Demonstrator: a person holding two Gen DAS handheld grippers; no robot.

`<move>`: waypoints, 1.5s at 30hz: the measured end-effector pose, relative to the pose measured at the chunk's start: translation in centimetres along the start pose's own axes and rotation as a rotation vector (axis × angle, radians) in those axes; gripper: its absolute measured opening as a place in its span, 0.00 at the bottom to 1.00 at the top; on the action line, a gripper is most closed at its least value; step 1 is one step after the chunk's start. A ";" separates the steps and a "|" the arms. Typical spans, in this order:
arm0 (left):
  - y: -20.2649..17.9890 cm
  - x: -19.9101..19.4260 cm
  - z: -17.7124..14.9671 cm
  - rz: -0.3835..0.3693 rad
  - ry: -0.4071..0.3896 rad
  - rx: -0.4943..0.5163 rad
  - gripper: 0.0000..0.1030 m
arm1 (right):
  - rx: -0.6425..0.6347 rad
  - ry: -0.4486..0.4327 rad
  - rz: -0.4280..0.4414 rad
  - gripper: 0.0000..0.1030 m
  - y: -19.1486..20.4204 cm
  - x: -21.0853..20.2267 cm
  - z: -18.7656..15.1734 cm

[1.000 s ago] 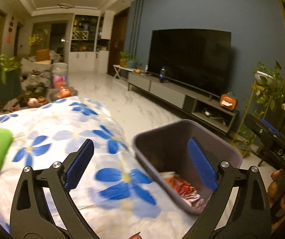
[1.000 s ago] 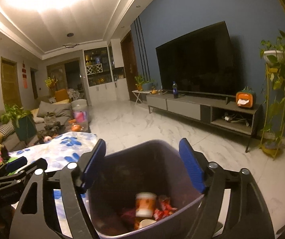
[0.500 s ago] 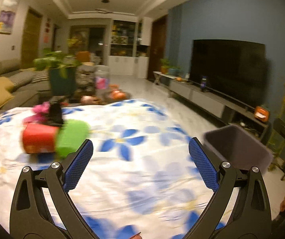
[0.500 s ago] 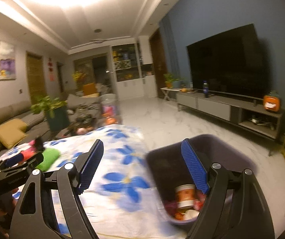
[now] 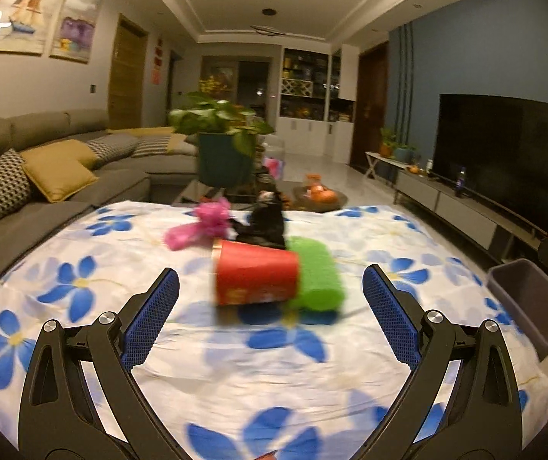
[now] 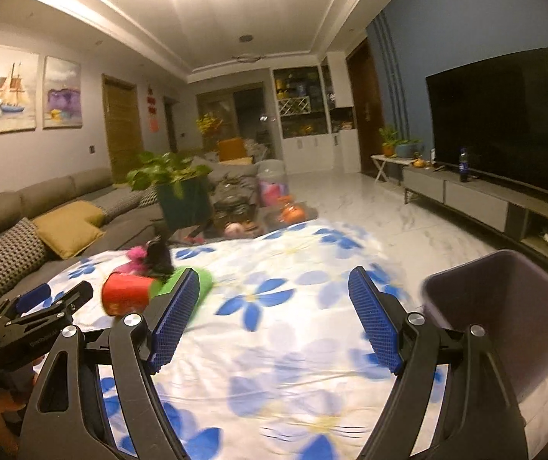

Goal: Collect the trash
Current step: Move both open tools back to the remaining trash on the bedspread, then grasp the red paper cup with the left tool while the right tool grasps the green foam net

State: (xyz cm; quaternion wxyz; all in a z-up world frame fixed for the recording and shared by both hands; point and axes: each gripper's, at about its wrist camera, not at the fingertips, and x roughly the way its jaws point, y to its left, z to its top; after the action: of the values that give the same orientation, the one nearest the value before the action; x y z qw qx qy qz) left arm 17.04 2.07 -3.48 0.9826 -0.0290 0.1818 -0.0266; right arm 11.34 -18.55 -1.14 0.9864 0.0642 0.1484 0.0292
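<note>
Floral-cloth surface: red cup on its side, dead ahead of left hand-held gripper, axis crosswise. Left nearer; both hand-held grippers wide, empty.

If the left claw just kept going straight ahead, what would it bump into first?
Most likely the red cup lying on its side on the flowered cloth, centred between the open left gripper fingers; depth is hard to judge.

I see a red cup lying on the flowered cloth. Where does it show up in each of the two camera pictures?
Left wrist view: the red cup lies on its side near the middle, between the open gripper fingers, touching a green roll on its right.
Right wrist view: the red cup sits at left, just beyond the left gripper.
Shared landmark: the potted plant behind the table.
</note>
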 end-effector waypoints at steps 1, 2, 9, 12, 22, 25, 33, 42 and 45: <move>0.8 0.1 0.0 0.006 0.001 -0.004 0.92 | -0.004 0.007 0.007 0.76 0.5 0.5 0.0; 1.4 0.2 0.0 0.010 0.001 -0.007 0.92 | -0.009 0.017 0.016 0.76 1.2 1.1 -0.1; 4.1 2.6 0.8 -0.009 0.022 -0.028 0.87 | -0.040 0.061 0.058 0.76 5.4 4.6 -0.3; 4.9 4.8 1.3 -0.049 0.069 -0.056 0.82 | -0.053 0.069 0.063 0.76 6.2 5.7 -0.2; 4.1 9.2 0.9 -0.135 0.190 -0.012 0.47 | -0.094 0.107 0.049 0.76 8.6 9.3 -0.8; 4.5 9.9 0.4 -0.203 0.217 -0.041 0.31 | -0.098 0.116 0.044 0.76 9.0 10.1 -1.1; 5.3 9.4 0.0 -0.355 0.187 -0.082 0.08 | -0.101 0.147 0.032 0.75 9.7 12.0 -1.4; 6.5 5.9 0.5 -0.406 0.084 -0.136 0.03 | -0.120 0.197 0.032 0.74 10.9 14.2 -2.1; 7.7 5.0 0.8 -0.329 0.018 -0.164 0.03 | -0.127 0.223 0.025 0.71 11.2 15.3 -2.3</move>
State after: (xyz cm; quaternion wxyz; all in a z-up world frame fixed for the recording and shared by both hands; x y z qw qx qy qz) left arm 22.33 9.44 -5.02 0.9576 -0.1382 0.1849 -0.1724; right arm 24.88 -6.01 -6.20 0.9654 0.0000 0.2541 0.0581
